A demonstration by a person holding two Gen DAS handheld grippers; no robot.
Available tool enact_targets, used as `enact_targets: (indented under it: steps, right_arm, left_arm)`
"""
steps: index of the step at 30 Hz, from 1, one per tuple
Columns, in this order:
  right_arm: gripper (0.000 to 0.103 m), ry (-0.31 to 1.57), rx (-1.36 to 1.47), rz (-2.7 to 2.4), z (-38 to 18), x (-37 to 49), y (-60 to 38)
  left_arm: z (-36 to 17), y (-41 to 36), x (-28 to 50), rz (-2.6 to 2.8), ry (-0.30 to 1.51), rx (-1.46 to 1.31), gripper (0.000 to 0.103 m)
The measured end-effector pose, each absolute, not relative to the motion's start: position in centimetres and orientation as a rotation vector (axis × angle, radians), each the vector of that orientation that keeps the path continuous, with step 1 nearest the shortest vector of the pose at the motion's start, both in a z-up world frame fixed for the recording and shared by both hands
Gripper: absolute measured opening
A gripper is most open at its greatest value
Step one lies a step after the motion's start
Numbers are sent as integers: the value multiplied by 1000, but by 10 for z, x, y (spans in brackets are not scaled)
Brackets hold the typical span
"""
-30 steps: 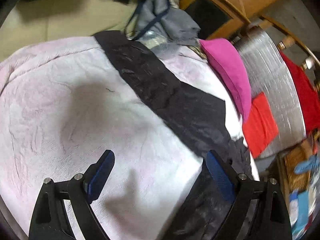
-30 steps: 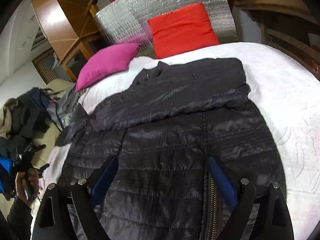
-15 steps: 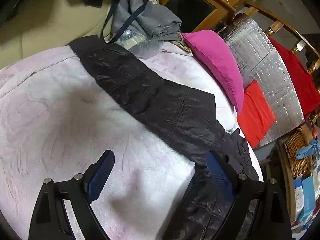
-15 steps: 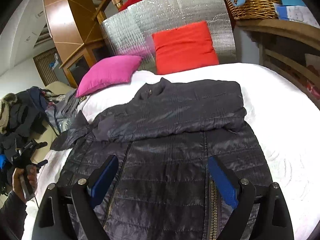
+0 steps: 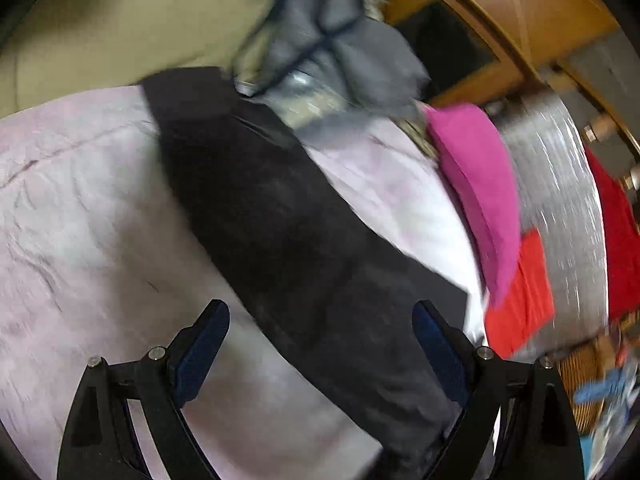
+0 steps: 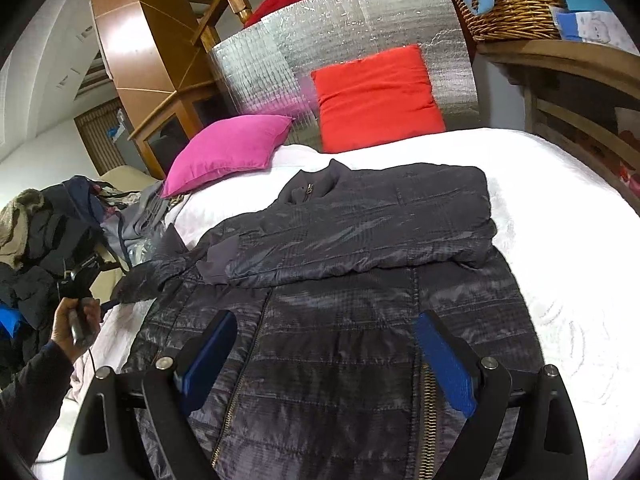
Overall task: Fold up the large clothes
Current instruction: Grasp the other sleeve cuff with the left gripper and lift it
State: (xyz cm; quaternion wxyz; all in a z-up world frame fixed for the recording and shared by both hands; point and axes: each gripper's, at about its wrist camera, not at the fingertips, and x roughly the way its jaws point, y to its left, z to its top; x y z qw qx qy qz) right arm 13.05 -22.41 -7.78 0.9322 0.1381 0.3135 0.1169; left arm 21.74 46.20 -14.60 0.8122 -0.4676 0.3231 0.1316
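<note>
- Landmark: the dark quilted jacket [image 6: 340,320] lies flat on the white bedspread [image 6: 560,240], zip up, collar toward the pillows.
- Far left of the jacket, the left hand [image 6: 74,320] grips its tool beside a heap of clothes [image 6: 36,240]. The left gripper [image 5: 320,354] hangs with fingers wide apart and empty over the outstretched sleeve [image 5: 272,208]. Its view is smeared now where it was sharp half a second ago, and the sleeve sits more centrally between the fingers, so I judge it is swinging in to take that sleeve.
- Across the jacket's chest, the other sleeve [image 6: 360,232] lies folded over, as in the earlier pictures; one arm fold looks done.
- Over the jacket's lower front, the right gripper [image 6: 324,360] is also spread and holding nothing. It has drawn back and lifted over the last second: the pink pillow [image 6: 228,148] and red pillow [image 6: 376,100] beyond the collar sit lower in view, and the wicker basket [image 6: 508,4] is now fully visible.
- The likely next fold is the left sleeve across the chest.
</note>
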Motion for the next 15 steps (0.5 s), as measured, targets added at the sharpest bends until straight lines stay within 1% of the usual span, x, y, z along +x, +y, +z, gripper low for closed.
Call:
enact_targets:
  steps: [5, 9, 15]
  right_arm:
    - [93, 631, 289, 220, -72, 131, -233]
    - [93, 633, 281, 207, -73, 133, -231]
    - [93, 658, 271, 188, -81, 138, -228]
  left_arm:
    - [-159, 515, 218, 338, 655, -1091, 93]
    - [-178, 546, 224, 345, 659, -1169, 93]
    - [-187, 568, 236, 353, 656, -1154, 91]
